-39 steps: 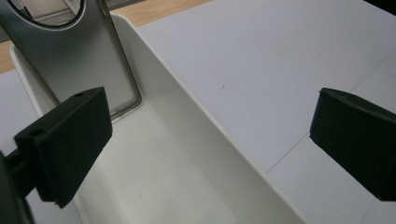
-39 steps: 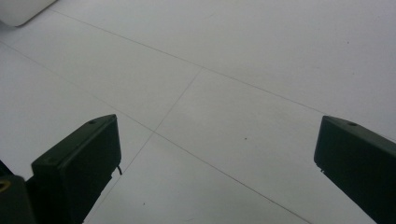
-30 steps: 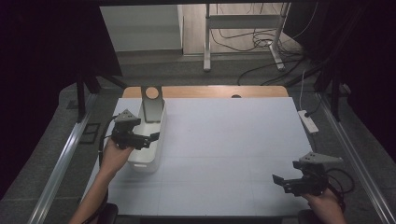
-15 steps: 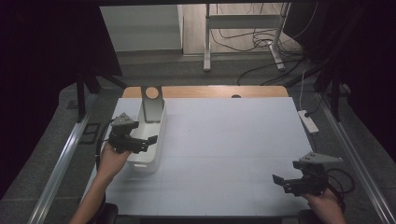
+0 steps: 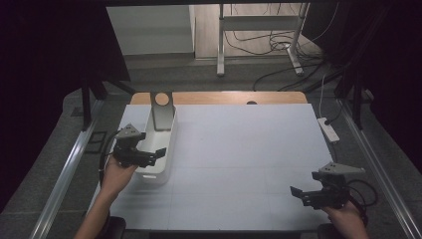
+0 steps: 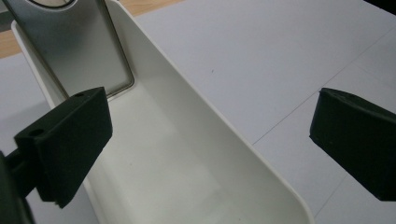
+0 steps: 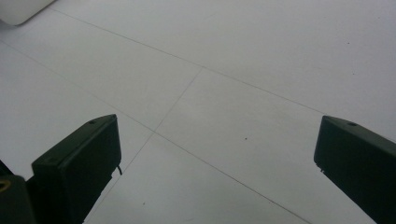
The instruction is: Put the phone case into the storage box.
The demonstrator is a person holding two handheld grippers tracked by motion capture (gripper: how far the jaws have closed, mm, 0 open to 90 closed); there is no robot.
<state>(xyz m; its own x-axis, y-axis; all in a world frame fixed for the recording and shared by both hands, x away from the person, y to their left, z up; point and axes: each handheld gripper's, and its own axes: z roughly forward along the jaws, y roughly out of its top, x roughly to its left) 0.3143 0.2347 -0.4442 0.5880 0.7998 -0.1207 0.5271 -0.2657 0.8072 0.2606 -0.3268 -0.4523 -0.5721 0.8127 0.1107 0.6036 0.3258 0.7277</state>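
Roughly, per item:

left gripper [image 5: 158, 152]: jaws wide apart, holding nothing. Hovers over the near half of the white bin [image 5: 167, 149], pointing right across it.
left gripper view: one jaw sits over the bin's inside, the other out over the table sheet [image 6: 280, 60]; the bin's long right wall [image 6: 219, 135] runs between them.
white bin: long narrow plastic tub at the left side of the table, long axis near-to-far. Inside looks bare apart from the plate.
metal plate [image 5: 161, 110]: flat grey piece with a round hole near its top, standing tilted against the bin's far end. Same plate at top left in the left gripper view [image 6: 79, 51], lower edge resting on the bin floor.
right gripper [image 5: 298, 193]: jaws wide apart, empty, at the near right corner, well apart from the bin. Right gripper view: bare sheet ahead, bin corner [image 7: 21, 10] just at far left.
step, my read: left goes for either the bin wall or the plate; can't tell which.
if wall: lower straight down so the rim lands mid-pad, close square to the wall, lift level since the plate will slide.
if plate: move to the far end, pinch the upper edge flat-on, pull up along its lean.
risk: thin smooth wall, off-centre pinch twists the tub.
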